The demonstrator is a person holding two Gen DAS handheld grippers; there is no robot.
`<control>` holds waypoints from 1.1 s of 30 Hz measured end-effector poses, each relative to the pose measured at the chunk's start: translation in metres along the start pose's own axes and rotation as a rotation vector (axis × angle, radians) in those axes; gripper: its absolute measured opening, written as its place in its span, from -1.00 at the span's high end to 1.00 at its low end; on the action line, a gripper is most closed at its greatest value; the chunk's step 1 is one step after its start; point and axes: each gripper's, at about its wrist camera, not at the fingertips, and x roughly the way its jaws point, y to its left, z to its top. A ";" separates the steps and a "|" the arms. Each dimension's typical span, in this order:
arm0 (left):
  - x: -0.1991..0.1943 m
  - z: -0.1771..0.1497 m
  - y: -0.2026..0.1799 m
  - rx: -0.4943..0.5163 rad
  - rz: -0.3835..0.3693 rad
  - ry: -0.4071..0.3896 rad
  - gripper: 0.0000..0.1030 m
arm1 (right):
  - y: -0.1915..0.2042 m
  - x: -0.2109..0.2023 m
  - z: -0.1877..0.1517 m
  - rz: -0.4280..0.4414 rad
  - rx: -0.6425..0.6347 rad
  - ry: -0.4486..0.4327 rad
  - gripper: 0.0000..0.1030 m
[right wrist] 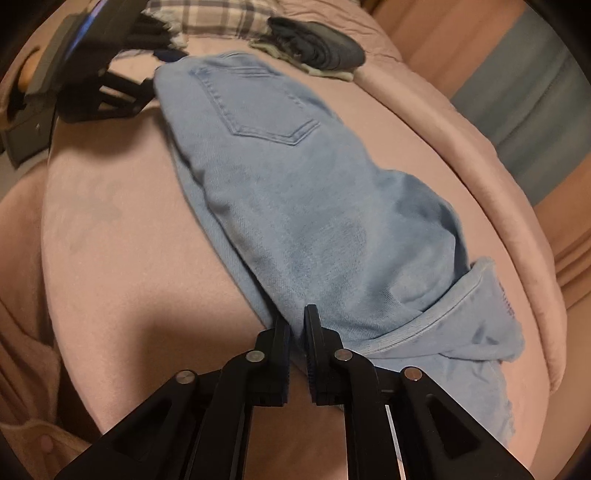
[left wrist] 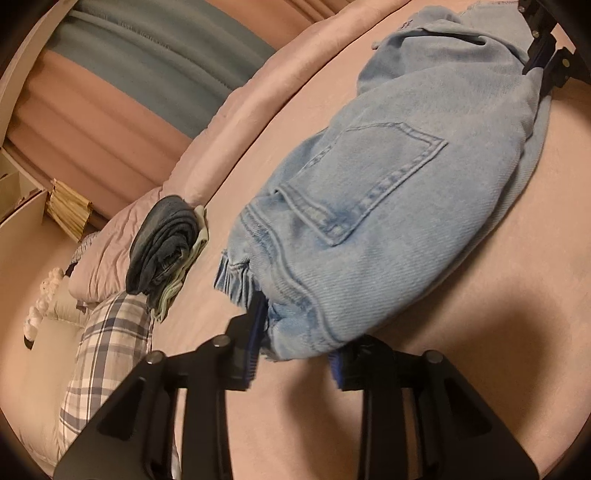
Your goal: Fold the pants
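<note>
Light blue jeans (left wrist: 388, 206) lie folded lengthwise on the pink bed (left wrist: 480, 369), back pocket up. My left gripper (left wrist: 297, 332) is at the waistband corner. Its jaws stand apart with the bunched denim between them, and the pads do not clearly press it. The right gripper (left wrist: 546, 55) shows at the far end of the jeans. In the right wrist view the jeans (right wrist: 295, 192) run away from me, and my right gripper (right wrist: 297, 317) is shut on the folded leg edge. The left gripper (right wrist: 110, 81) is blurred at the far waist end.
A stack of dark folded clothes (left wrist: 166, 243) (right wrist: 317, 48) sits on the bed beside a plaid pillow (left wrist: 107, 354) (right wrist: 210, 14). Pink and teal curtains (left wrist: 147, 55) hang beyond the bed's rounded edge. Bare pink sheet (right wrist: 129, 221) lies beside the jeans.
</note>
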 end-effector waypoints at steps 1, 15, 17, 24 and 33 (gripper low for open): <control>-0.001 0.001 0.003 -0.015 0.004 0.012 0.17 | -0.004 -0.001 0.000 0.014 0.021 -0.002 0.78; -0.054 0.051 0.011 -0.317 -0.169 -0.065 -0.37 | -0.185 -0.047 -0.053 0.290 0.831 -0.220 -0.48; -0.056 0.058 0.008 -0.332 -0.197 -0.067 -0.37 | -0.214 -0.029 -0.058 0.287 0.941 -0.181 -0.48; -0.076 0.074 -0.005 -0.450 -0.445 -0.098 -0.36 | -0.278 0.038 -0.047 0.264 1.140 -0.062 -0.48; -0.043 0.158 -0.057 -0.490 -0.678 -0.132 -0.32 | -0.304 0.118 -0.004 0.091 1.106 0.164 -0.30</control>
